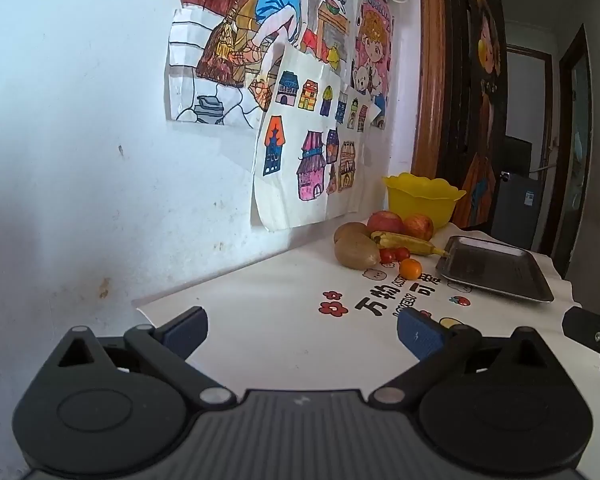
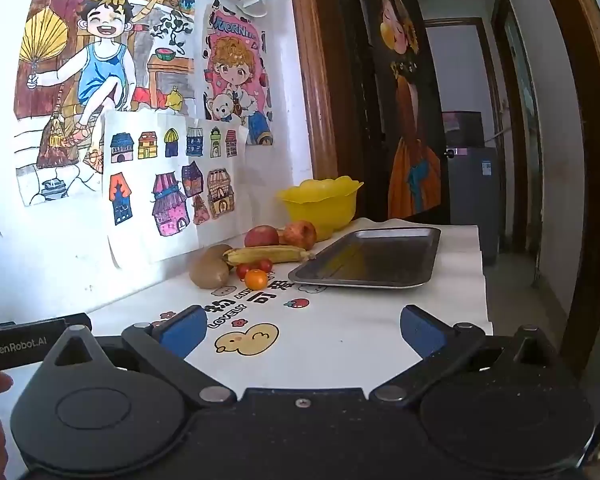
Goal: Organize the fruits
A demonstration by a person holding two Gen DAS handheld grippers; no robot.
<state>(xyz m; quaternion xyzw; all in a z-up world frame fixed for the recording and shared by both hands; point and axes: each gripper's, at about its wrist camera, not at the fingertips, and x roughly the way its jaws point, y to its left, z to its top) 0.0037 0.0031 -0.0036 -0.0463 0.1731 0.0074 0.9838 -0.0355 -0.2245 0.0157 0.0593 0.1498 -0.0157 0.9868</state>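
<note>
Left gripper (image 1: 302, 332) and right gripper (image 2: 302, 330) spread wide, matte black arms, ribbed blue pads, nothing between, both over a smooth white printed tablecloth (image 2: 340, 344). Beyond, near the wall: flat rectangular metal tray (image 2: 370, 258), dull and rimmed, bare; glossy yellow plastic bowl (image 2: 322, 204) with scalloped lip behind; long speckled banana (image 2: 266, 255) just beside the tray; two round red apples (image 2: 278, 235); two fuzzy brown oval kiwis (image 2: 209, 270); small smooth orange (image 2: 256, 279); tiny shiny red tomatoes (image 2: 254, 268).

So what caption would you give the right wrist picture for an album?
Open tongs hover before loose fruit, among it a banana, beside an empty metal tray and yellow bowl.
</note>
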